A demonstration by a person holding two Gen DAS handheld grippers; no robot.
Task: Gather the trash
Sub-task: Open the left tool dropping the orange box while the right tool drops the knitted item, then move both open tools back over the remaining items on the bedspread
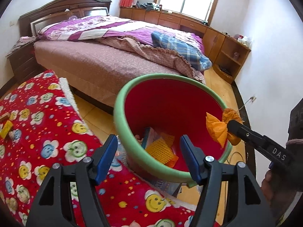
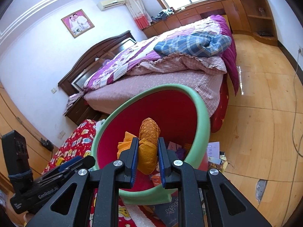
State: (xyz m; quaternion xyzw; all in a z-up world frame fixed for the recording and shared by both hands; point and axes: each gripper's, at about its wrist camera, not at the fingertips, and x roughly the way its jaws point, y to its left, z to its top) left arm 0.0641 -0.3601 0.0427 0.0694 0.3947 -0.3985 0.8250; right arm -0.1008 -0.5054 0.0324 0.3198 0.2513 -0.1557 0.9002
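On the far left, a red blanket with smiley flowers covers a low surface; a small yellow box lies on it near the edge of view, likely trash not yet collected. Beside it the left gripper hovers at the near rim of the bin, its fingers wide and empty, one either side of the rim without visibly pressing it; whether it is there to steady the bin or has let go of it, I cannot tell. The bin, green-rimmed and red inside, is tipped toward the cameras, which opens its mouth to the hands; it already holds a yellow mesh piece and other scraps. Further right, the right gripper has its fingers narrow, clamped on a crumpled orange wad of paper and netting. The wad hangs just above the bin's right rim, placed so that opening the fingers should drop it inside. Papers lie on the floor to the right of the bin.
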